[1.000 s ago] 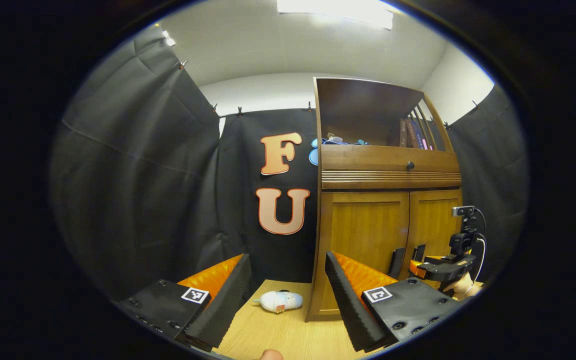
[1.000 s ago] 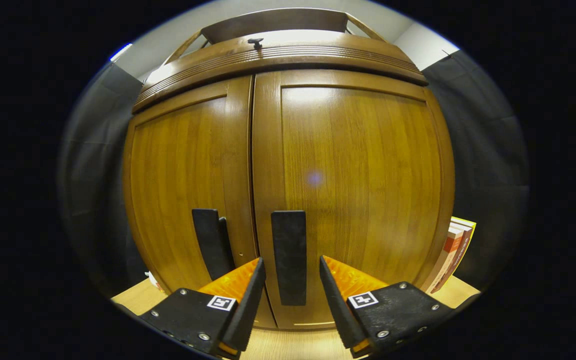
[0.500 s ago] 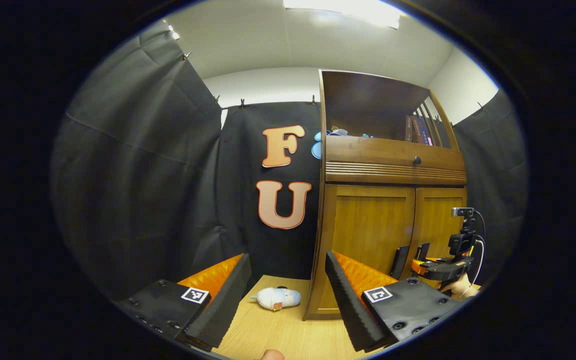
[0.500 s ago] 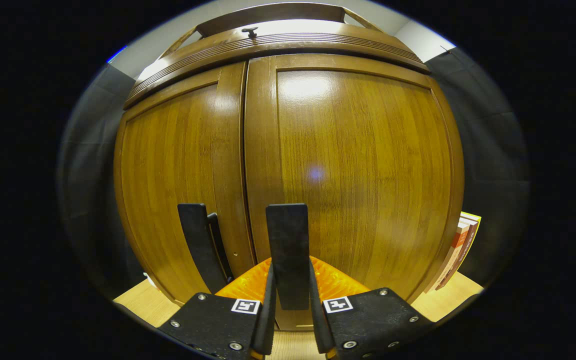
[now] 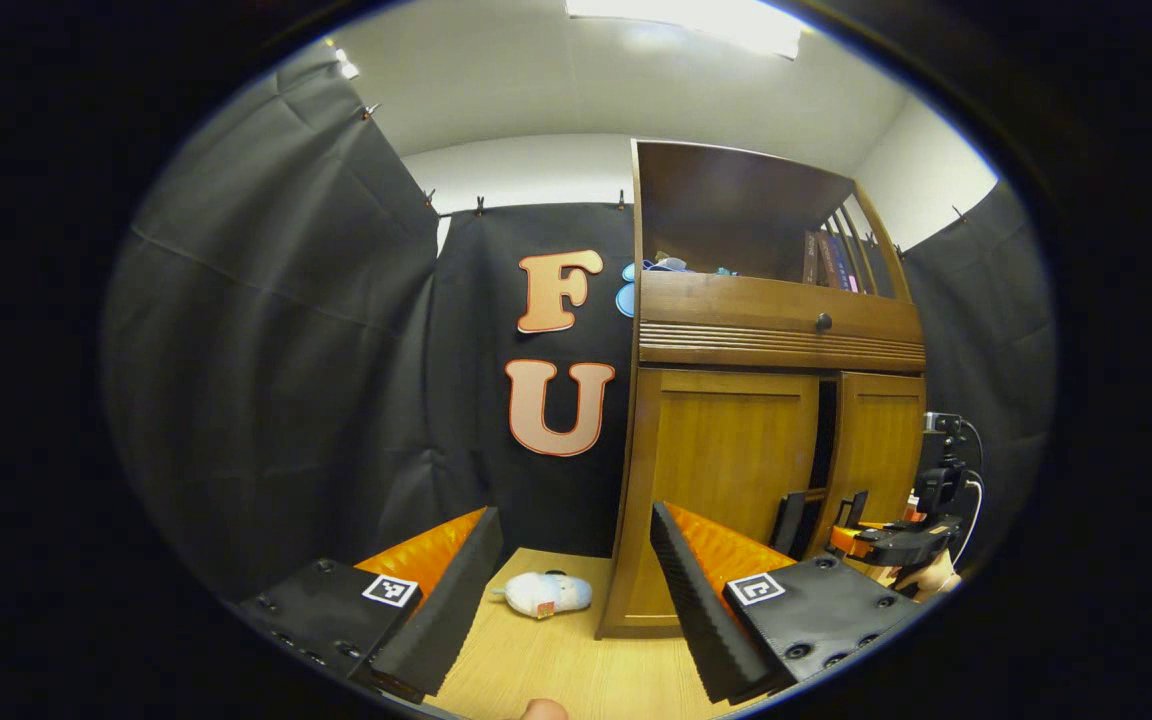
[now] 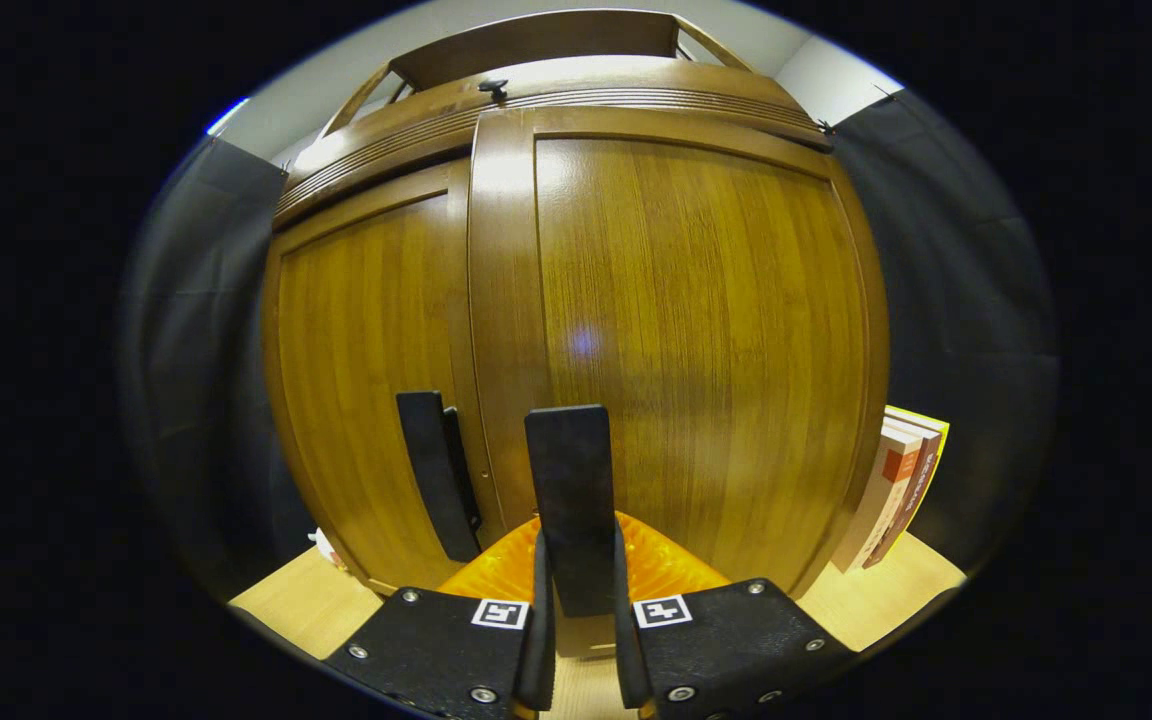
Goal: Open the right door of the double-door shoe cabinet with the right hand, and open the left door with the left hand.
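Right tongs [image 6: 576,640] clamped on right door handle [image 6: 568,500]; right door [image 6: 696,350] ajar. Left tongs [image 5: 576,590] apart over worktop [image 5: 556,660], left door [image 5: 726,470] at 2 o'clock, closed.

bare light wood tabletop [image 5: 556,660] lies open between the left fingers [image 5: 436,600], a white plush toy [image 5: 542,594] ahead.

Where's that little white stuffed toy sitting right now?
In the left gripper view, the stuffed toy lies on the wooden table, just left of the shoe cabinet, in front of the black cloth wall.
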The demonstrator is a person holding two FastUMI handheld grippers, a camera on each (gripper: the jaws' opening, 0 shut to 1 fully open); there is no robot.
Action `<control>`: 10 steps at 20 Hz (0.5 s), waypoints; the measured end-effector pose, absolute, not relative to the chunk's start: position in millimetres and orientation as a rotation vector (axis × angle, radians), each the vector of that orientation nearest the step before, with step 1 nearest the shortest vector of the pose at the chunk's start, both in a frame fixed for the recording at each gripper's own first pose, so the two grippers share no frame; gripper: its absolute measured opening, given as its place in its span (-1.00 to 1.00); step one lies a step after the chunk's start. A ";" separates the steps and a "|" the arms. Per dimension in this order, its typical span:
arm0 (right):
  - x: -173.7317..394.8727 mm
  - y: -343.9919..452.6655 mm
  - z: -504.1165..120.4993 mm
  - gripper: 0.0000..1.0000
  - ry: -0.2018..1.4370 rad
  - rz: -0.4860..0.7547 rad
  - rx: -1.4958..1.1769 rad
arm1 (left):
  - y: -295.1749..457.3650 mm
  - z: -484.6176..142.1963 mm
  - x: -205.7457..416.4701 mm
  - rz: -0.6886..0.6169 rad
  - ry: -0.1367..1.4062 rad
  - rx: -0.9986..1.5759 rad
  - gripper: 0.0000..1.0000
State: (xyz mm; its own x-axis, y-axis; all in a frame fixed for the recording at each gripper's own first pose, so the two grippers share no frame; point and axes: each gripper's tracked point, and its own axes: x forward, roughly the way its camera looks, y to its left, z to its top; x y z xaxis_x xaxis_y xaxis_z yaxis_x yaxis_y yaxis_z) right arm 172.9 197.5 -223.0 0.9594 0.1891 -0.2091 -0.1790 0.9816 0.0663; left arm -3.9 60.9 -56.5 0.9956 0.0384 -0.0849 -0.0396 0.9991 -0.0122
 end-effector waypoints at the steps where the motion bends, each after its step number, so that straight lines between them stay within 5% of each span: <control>1: 165.7 194.6 -221.8 -0.52 0.216 0.190 0.050 | 60.5 -55.4 -6.4 0.040 0.086 -0.013 0.87; 10: 102.8 151.2 -208.2 -0.60 0.201 0.190 0.023 | 48.2 -45.5 -29.7 0.024 0.073 0.016 0.94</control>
State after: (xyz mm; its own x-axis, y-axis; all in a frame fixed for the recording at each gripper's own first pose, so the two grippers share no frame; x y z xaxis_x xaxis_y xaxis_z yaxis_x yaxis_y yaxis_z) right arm 102.8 151.2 -208.2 0.9619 0.1902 -0.1963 -0.1856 0.9817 0.0419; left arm -29.7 48.2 -45.5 0.9971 0.0250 -0.0726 -0.0238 0.9996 0.0167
